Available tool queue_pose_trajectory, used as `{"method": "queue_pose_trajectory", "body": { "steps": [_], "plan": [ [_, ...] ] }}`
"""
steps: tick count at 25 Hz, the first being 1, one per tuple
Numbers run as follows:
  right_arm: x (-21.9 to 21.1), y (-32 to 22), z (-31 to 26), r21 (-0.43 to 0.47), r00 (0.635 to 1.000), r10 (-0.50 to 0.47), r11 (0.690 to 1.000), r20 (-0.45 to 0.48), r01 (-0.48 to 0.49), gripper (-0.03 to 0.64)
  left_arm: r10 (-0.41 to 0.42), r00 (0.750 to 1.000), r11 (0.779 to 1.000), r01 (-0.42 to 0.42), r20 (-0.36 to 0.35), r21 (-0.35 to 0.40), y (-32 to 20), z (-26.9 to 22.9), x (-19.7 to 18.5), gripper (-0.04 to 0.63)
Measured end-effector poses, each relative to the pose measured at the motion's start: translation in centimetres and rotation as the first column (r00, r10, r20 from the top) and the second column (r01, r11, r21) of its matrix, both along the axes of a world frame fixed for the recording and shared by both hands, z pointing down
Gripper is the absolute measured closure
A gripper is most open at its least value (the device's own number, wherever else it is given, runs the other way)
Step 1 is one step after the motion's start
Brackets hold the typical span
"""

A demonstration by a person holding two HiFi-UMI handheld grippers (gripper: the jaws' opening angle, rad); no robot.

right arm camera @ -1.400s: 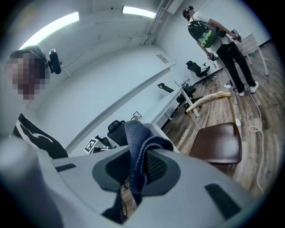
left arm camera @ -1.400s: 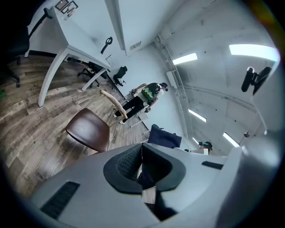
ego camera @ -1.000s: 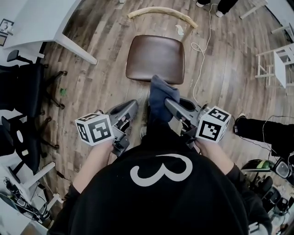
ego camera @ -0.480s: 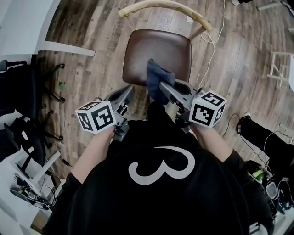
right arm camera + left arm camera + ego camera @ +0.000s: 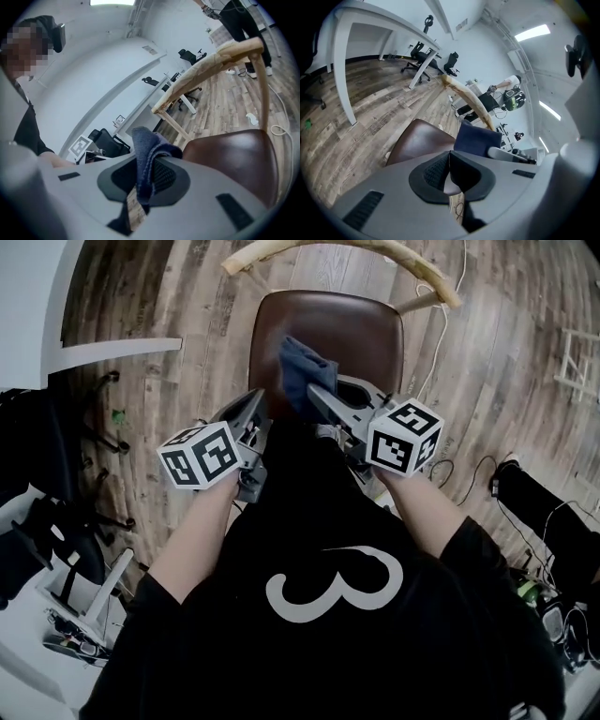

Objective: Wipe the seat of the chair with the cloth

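The brown padded chair seat [image 5: 342,329] lies just ahead of me, with its curved wooden backrest [image 5: 375,247] beyond it. My right gripper [image 5: 315,396] is shut on a dark blue cloth [image 5: 298,369], which hangs over the near part of the seat. In the right gripper view the cloth [image 5: 146,154] is pinched between the jaws and the seat [image 5: 234,157] lies to the right. My left gripper [image 5: 255,401] is shut and empty at the seat's near left edge. The left gripper view shows the seat [image 5: 417,140] and the cloth [image 5: 479,138] beyond its closed jaws.
A white table [image 5: 84,306] stands at the far left, with black office chairs [image 5: 42,427] below it. A white cable [image 5: 442,329] trails on the wood floor right of the chair. A person's dark leg [image 5: 553,507] and a white stool [image 5: 583,362] are at the right.
Both grippers have moved forward to the chair. The cloth, earlier short of the seat's front edge, now hangs over the seat. The left gripper stays shut and empty.
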State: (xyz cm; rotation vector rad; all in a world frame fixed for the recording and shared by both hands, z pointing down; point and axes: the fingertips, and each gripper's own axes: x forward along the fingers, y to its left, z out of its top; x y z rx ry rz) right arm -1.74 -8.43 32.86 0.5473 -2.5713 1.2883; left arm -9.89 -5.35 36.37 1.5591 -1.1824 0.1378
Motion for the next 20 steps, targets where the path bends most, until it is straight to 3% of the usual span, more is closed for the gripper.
{"method": "queue_pose_trajectory", "body": {
  "steps": [4, 9, 20],
  "plan": [
    [-1.7, -1.8, 3.4, -0.022, 0.999, 0.027, 0.999, -0.016, -0.028, 0.563, -0.049, 0.998, 0.997, 0.046, -0.048, -0.063, -1.5, 3.7, -1.3, 0.581],
    [-4.9, -3.6, 6.2, -0.046, 0.997, 0.056, 0.997, -0.045, -0.058, 0.563, -0.035, 0.998, 0.993, 0.029, -0.052, -0.114, -2.8, 7.1, -3.3, 0.581],
    [-10.0, -6.8, 10.4, -0.063, 0.994, 0.085, 0.994, -0.066, -0.089, 0.563, -0.021, 0.998, 0.989, 0.013, -0.055, -0.15, -3.0, 12.3, -7.2, 0.581]
  ]
}}
